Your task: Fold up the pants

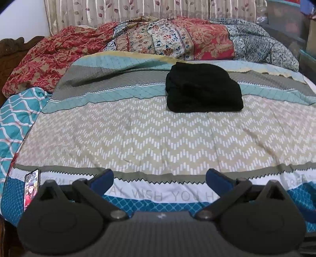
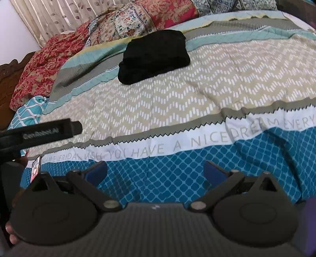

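Patterned bed (image 1: 138,138): folded black pants (image 1: 203,89) lie well ahead of both released grippers, left gripper (image 1: 160,178) and right gripper (image 2: 156,170), neither clearly nearer.

The black pants (image 1: 204,89) lie folded in a compact stack on the bed (image 1: 138,134), on its patterned cover. Beyond the pants, rumpled floral blankets (image 1: 167,37) are heaped below a curtain (image 1: 118,9). Well short of the pants, the left tongs (image 1: 160,179) hover with jaws spread wide, empty, a lit phone (image 1: 31,187) lying at their left.
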